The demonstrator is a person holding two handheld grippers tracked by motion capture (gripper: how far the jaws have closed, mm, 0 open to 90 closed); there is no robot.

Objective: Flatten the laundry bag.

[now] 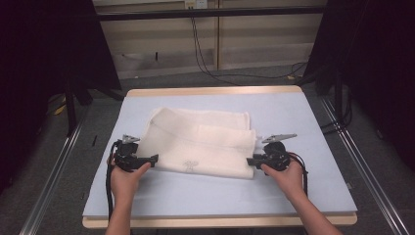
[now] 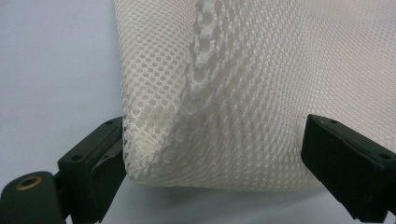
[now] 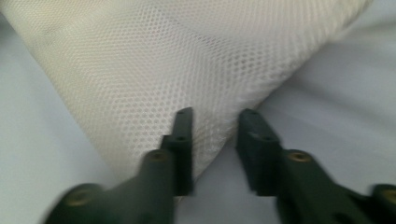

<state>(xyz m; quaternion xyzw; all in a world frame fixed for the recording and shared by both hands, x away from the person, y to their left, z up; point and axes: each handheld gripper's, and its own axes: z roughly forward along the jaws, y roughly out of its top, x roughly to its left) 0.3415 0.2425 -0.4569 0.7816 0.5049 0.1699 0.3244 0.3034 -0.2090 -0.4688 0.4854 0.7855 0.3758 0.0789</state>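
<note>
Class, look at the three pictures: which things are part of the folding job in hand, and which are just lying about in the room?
Part of the job:
- white mesh cloth
- left tongs, at its near left corner
- right tongs, at its near right corner
- table, bearing the cloth

Just lying about:
- black cable on the floor behind
- metal rail beside the table

White cloth [image 2: 243,93] of open mesh weave, rough and matt, with a raised knitted seam between the left gripper [image 2: 212,158] jaws. Jaws are matt black plastic. The table [image 1: 293,107] has a smooth pale covering with a wooden edge.
</note>
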